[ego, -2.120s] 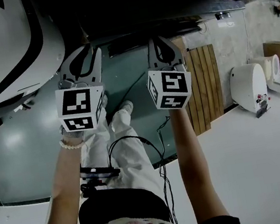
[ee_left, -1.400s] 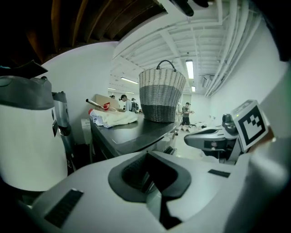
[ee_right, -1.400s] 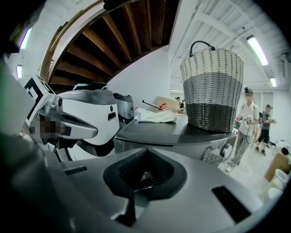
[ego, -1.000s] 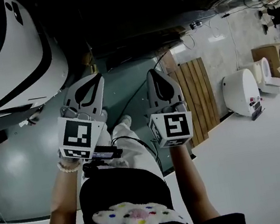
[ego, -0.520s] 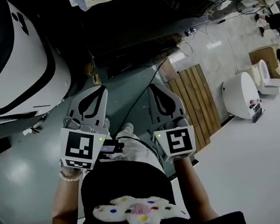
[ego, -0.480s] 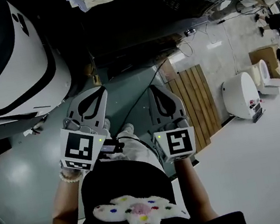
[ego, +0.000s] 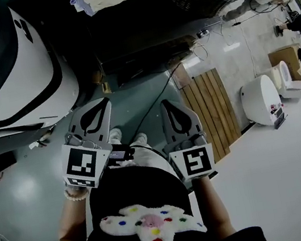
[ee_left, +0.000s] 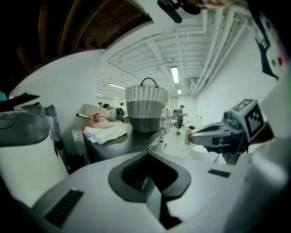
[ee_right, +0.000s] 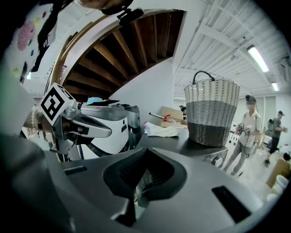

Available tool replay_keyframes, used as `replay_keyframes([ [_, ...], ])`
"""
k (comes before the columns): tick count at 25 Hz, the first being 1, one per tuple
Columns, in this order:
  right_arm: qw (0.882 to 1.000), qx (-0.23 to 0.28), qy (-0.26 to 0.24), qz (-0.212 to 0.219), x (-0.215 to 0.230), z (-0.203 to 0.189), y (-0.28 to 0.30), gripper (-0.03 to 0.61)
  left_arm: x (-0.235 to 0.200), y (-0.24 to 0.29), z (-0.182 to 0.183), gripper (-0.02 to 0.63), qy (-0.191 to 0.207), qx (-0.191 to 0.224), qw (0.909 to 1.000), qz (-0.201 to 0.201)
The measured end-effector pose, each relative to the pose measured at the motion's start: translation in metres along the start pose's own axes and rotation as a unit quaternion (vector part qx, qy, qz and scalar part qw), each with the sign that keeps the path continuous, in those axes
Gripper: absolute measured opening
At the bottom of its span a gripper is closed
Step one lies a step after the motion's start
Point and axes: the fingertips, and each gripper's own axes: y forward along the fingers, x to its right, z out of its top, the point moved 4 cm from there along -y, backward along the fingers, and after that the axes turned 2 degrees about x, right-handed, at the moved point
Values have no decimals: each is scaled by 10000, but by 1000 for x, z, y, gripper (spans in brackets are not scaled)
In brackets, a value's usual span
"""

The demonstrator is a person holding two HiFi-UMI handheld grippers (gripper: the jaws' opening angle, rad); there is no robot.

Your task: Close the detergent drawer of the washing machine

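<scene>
- Head view sets the washing machine (ego: 149, 45) ahead of both grippers, its front so dark that the detergent drawer cannot be picked out.
- Right gripper view, unlike the head view, clearly shows a round knob (ee_right: 219, 160) on that front, under the dark bench (ee_right: 182, 146).
- On the bench stand a wicker basket (ee_left: 146, 109) and folded white cloth (ee_left: 107, 132).
- Left gripper (ego: 100, 104) and right gripper (ego: 168, 104) hang clear of the machine, jaws pressed together and empty.
- Below lie the glossy grey floor (ego: 19, 192) and a wooden slat mat (ego: 211, 106).

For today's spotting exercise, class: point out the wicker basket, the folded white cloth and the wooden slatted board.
wicker basket (ee_right: 212, 113), right gripper view, woven side wall.
folded white cloth (ee_right: 163, 130), right gripper view, top fold.
wooden slatted board (ego: 209, 112), head view, middle slat.
</scene>
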Motion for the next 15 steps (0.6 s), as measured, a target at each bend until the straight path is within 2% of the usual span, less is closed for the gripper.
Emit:
replay_keyframes([
  [7, 9999, 23, -108, 105, -9, 6, 5, 5, 2, 0, 0, 11, -43, 12, 10000, -71],
  [15, 9998, 117, -162, -12, -7, 12, 8, 5, 3, 2, 4, 11, -20, 69, 9999, -104],
])
